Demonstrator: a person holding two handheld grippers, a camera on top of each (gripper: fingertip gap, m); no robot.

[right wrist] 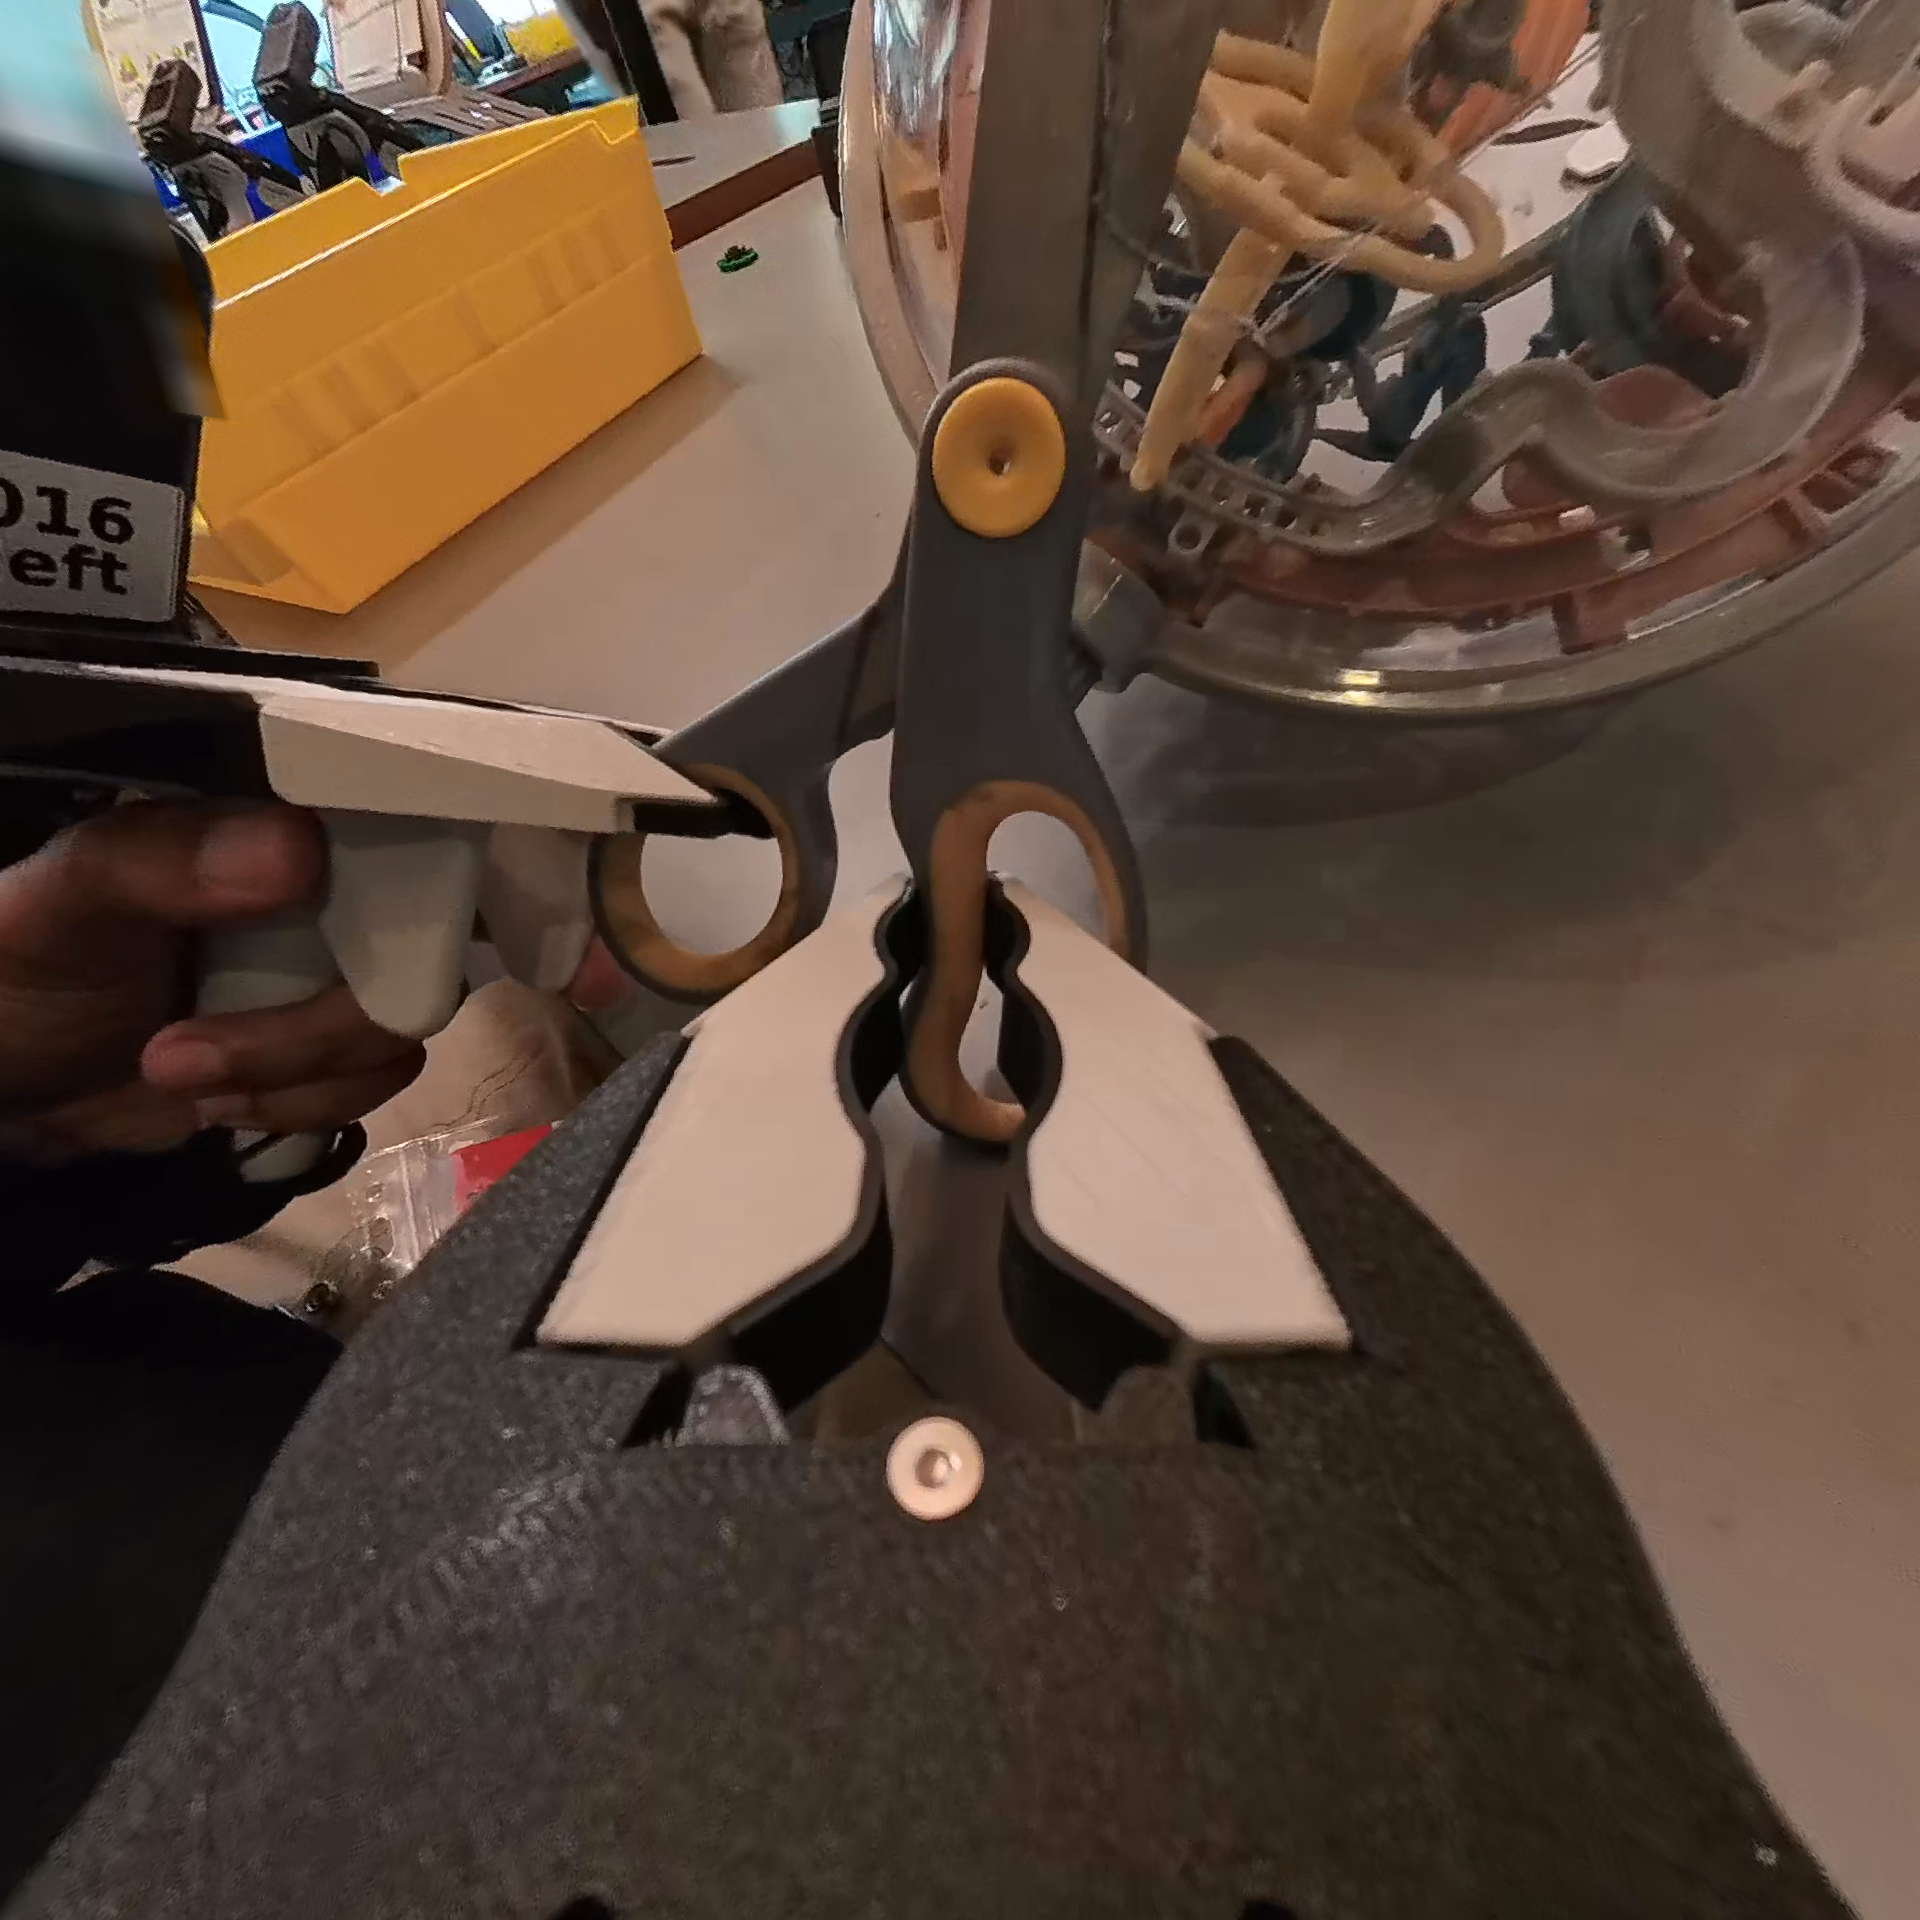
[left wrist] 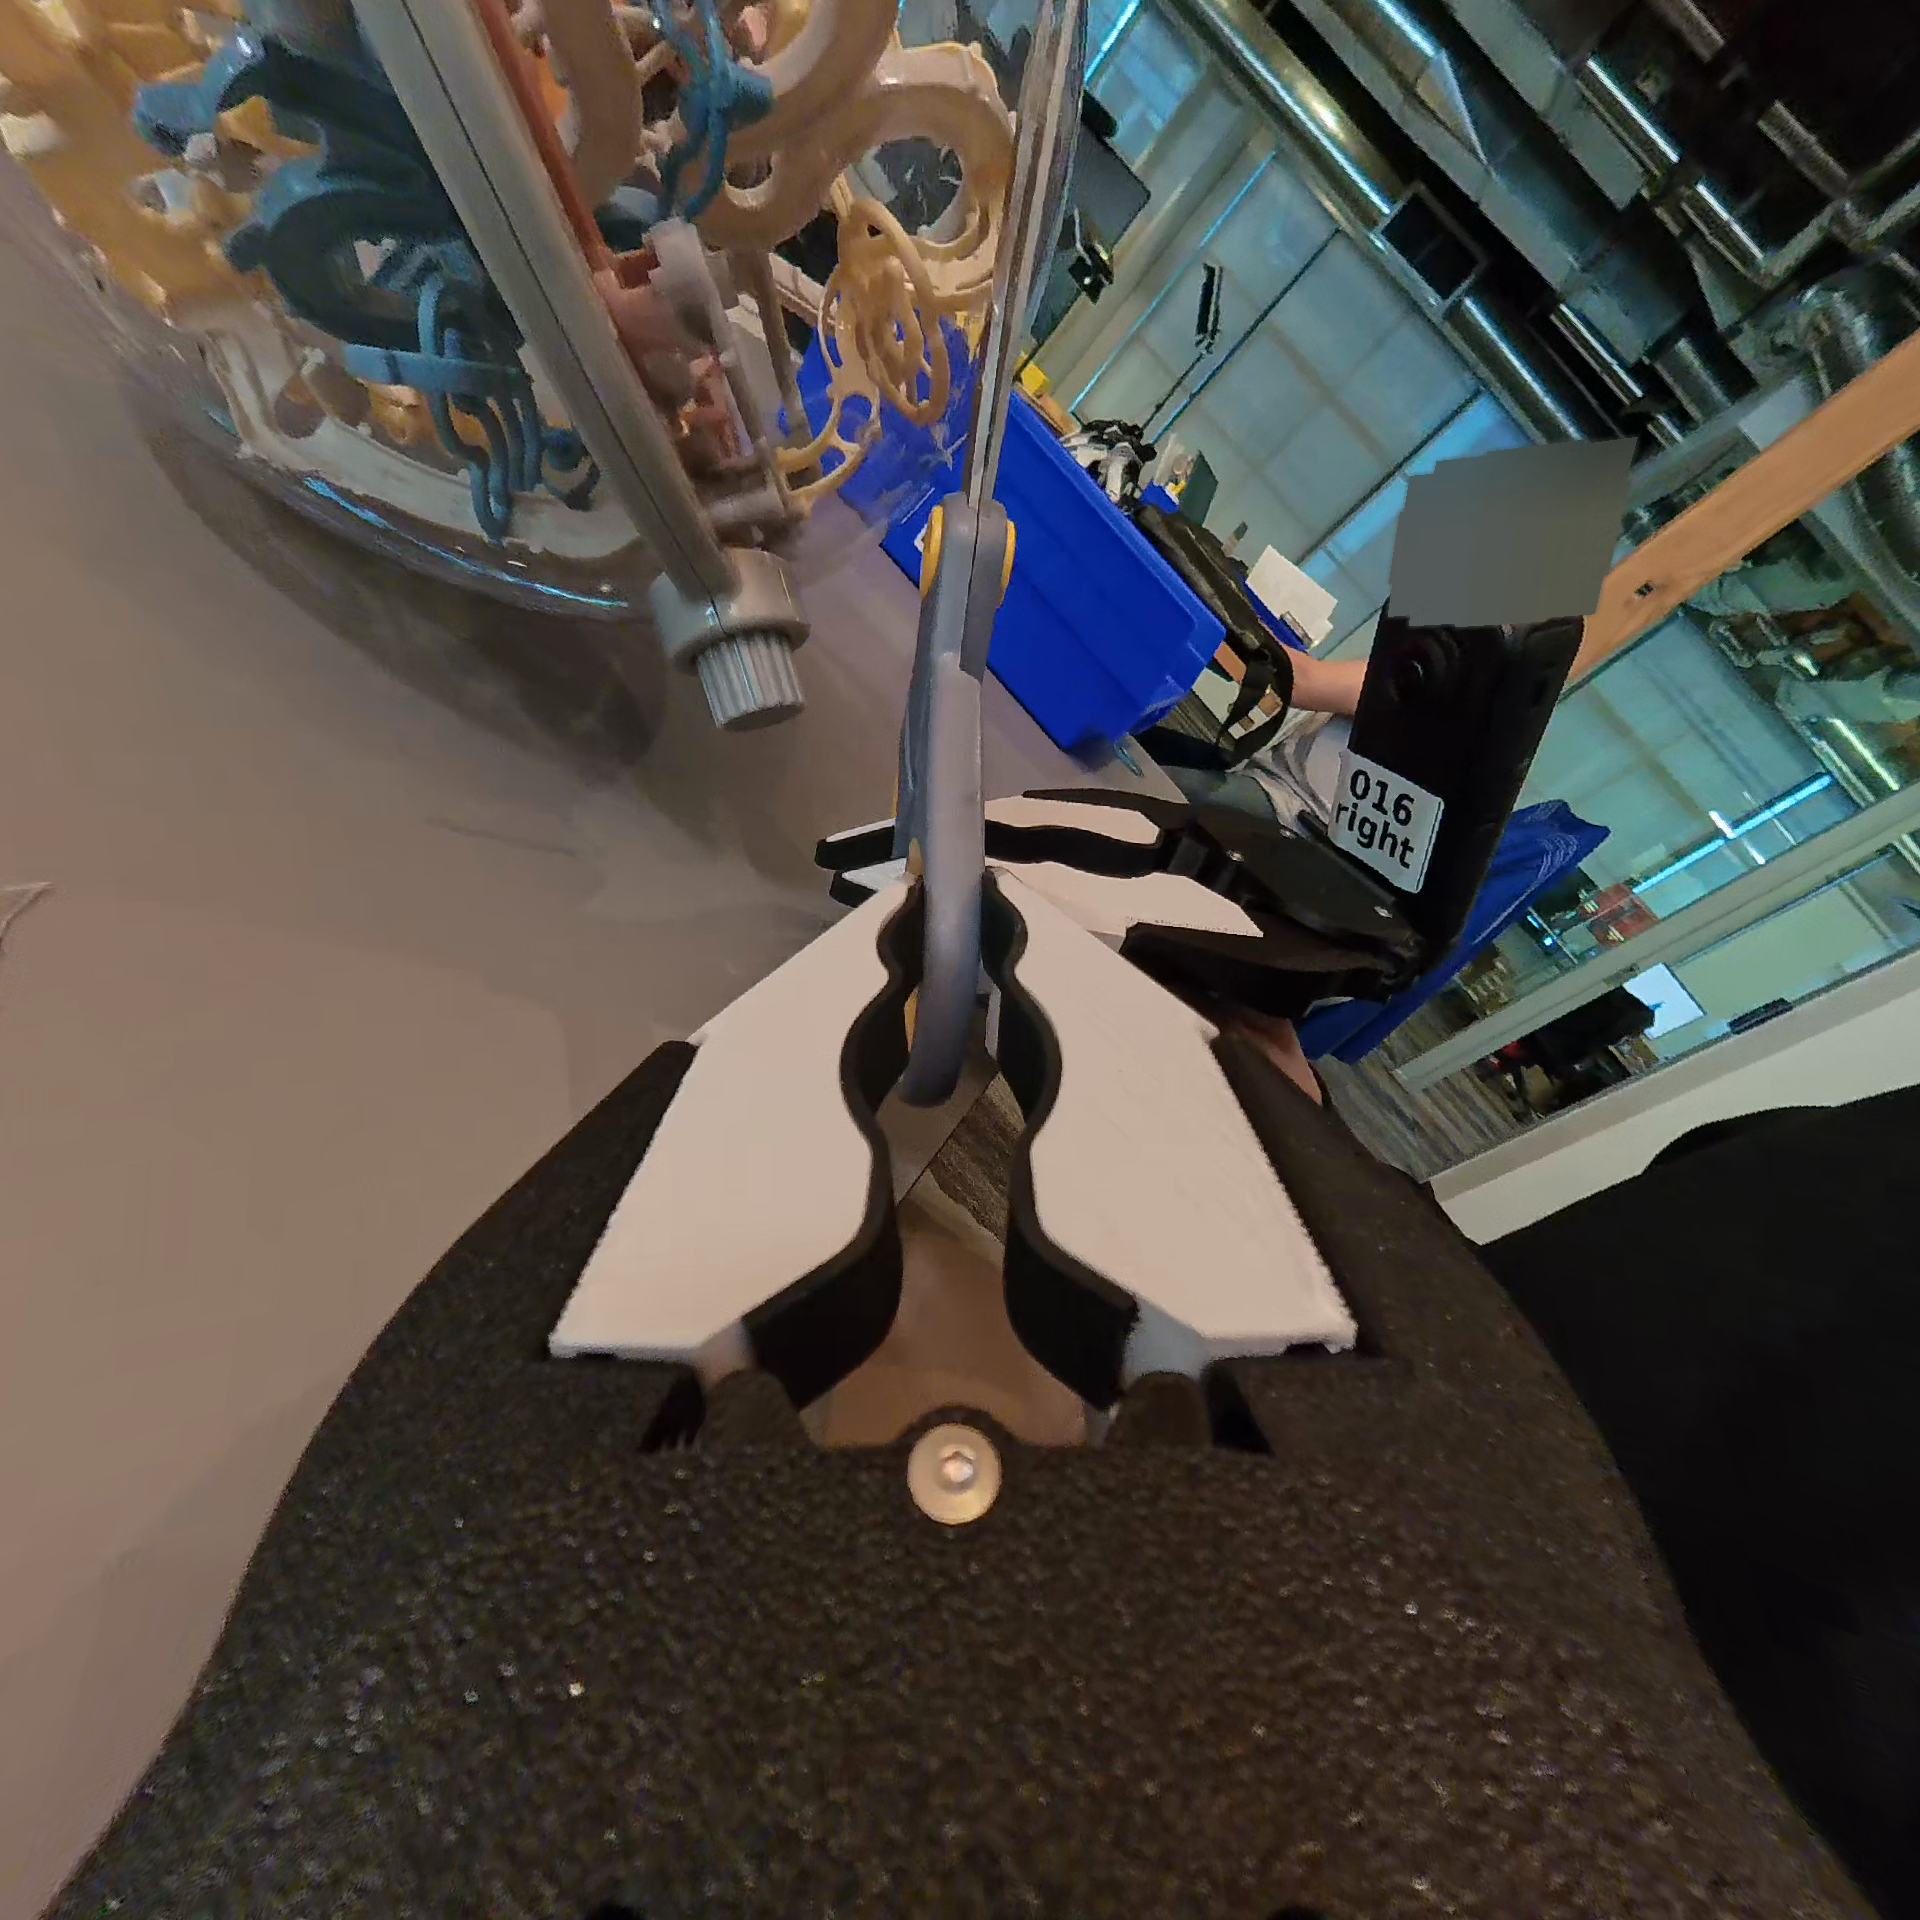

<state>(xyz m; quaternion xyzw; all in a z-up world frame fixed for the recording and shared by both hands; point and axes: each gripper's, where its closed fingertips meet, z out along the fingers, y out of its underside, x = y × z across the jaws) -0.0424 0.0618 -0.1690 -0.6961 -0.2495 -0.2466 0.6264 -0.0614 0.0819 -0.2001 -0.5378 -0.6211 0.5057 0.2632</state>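
Even, bright indoor light, mostly from the big windows (left wrist: 1340, 312) behind. Soft shadow under the clear sphere (right wrist: 1455, 416) on the desk (right wrist: 1455, 1039); specular glare along its lower rim. Heavy fisheye bending at the edges in both views. Close claw bodies slightly soft, left edge of the right wrist view blurred.

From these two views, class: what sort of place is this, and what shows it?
Probably a workshop or lab: exposed metal ducts overhead, plastic parts bins in blue and yellow on the tables, and spare grippers parked behind.
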